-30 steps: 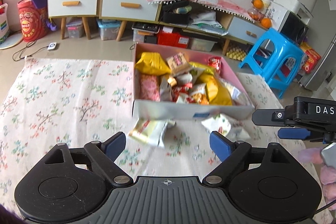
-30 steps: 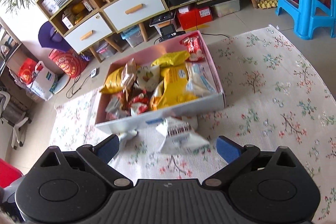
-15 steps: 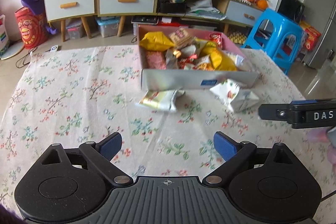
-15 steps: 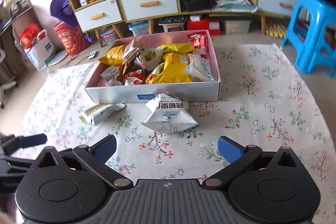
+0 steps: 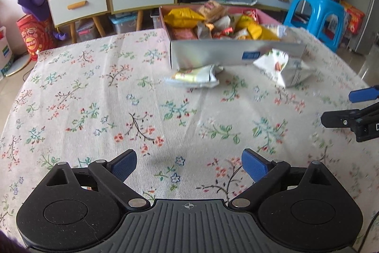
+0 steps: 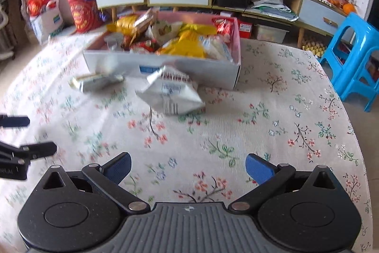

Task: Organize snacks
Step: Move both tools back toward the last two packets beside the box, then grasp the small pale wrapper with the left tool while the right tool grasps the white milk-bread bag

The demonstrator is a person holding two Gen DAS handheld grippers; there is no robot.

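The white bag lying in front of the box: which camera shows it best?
The right wrist view: the white bag sits near centre, whole, printed side up. In the left wrist view the bag sits off right, smaller, leaning on the box.

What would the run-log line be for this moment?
left gripper: jaws open, empty | right gripper: jaws open, empty | snack box: full | two packets: on cloth, outside box
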